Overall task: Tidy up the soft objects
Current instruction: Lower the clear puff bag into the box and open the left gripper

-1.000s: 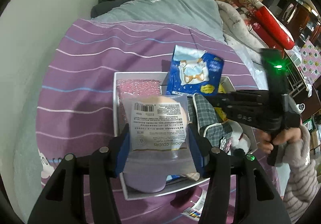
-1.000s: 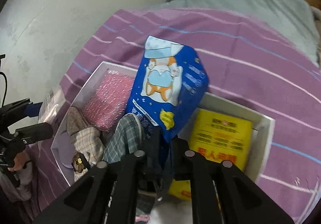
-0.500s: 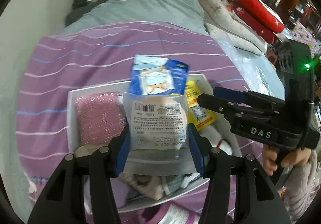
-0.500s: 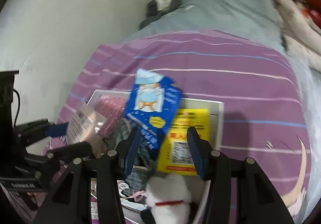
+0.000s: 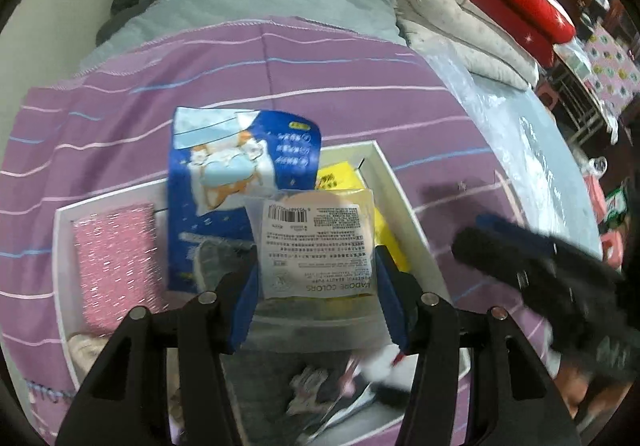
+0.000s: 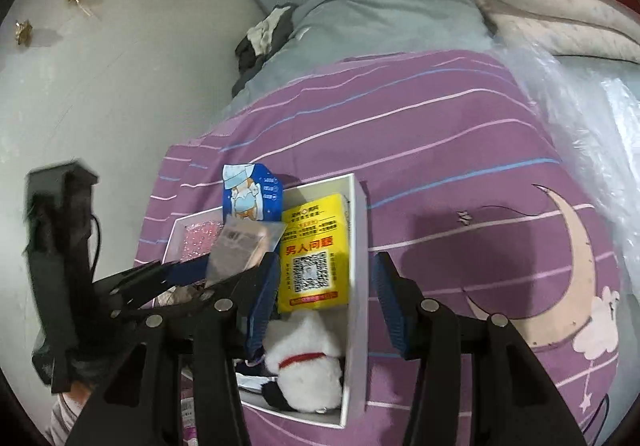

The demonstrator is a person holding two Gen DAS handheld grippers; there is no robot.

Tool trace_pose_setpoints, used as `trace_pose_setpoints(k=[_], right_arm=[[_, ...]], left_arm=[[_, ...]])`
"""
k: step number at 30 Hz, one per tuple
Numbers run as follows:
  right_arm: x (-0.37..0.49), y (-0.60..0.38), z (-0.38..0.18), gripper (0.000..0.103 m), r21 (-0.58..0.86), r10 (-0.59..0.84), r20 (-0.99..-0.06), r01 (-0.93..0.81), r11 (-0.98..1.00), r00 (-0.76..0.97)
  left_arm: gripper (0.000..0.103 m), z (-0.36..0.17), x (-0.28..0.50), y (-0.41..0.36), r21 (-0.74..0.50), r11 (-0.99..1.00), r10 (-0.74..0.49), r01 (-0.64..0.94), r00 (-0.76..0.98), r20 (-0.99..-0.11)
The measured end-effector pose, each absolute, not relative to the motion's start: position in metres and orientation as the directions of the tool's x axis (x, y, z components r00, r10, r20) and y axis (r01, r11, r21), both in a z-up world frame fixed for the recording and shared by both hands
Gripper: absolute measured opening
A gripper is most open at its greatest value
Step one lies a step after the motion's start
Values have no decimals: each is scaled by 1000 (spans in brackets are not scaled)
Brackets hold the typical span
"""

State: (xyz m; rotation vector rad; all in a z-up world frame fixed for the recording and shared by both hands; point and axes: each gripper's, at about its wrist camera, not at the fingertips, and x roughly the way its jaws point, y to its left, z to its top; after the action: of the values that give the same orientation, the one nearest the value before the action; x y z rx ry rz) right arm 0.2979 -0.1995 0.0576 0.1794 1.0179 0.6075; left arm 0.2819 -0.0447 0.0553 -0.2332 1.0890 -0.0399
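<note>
The left gripper [image 5: 316,278] clamps a clear packet [image 5: 316,250] (white label facing up) above the white box [image 6: 358,246]. The right gripper [image 6: 324,298], just opened, holds nothing; the blue packet [image 5: 240,182] leans in the box.

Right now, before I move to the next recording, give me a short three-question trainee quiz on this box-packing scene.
1. True or false: the left gripper holds a clear packet with a barcode label.
2. Which thing leans upright against the white box's far wall? A) blue packet B) yellow packet C) pink sponge
3. Fill in: the fingers of the right gripper stand ____, with nothing pressed between them.

Key: 1 true. 2 A. 3 open; they have just been opening, and the blue packet is no longer between them.
</note>
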Motion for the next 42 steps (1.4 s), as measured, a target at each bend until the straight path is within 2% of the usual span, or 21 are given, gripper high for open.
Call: trace_pose_setpoints(k=[4,8,11,17,22,24,26,30,36,42], right_arm=[[294,-206,62,48,431,565,-726,-382,818,392],[295,-215,69,48,443,568,-708,-362,820,420],[295,-222,73,48,466,584,-694,-354,811,422],[291,-227,78,48,485,596,-677,-348,802,431],[282,-208,76,48,495,627,-675,-391,776,389],[281,-196,74,42,494,631,-680,-403,770,373],[281,-182,69,32,486,629,-692,-416,768,353],[286,-155,53,22,448,594,-731,-421,789,336],[272,-151,49,21,451,594,-732,-417,789,333],[248,-162,64,21,426,564,-743,-394,814,361]], left_arm=[[56,47,302,-41,-289,945,-196,-154,439,-877],[74,41,311,-35,-333,922,-224,-199,430,-875],[80,41,310,-29,-415,885,-297,-210,432,-851],[81,51,297,-17,-478,851,-334,-217,478,-812],[78,67,282,-7,-418,882,-253,-218,529,-810],[72,73,277,-4,-328,914,-158,-239,534,-831],[62,75,274,1,-282,930,-120,-237,527,-841],[47,75,270,4,-210,947,-58,-244,514,-856],[46,76,240,1,-119,969,20,-218,544,-839],[46,89,219,-10,-101,975,32,-198,573,-819]])
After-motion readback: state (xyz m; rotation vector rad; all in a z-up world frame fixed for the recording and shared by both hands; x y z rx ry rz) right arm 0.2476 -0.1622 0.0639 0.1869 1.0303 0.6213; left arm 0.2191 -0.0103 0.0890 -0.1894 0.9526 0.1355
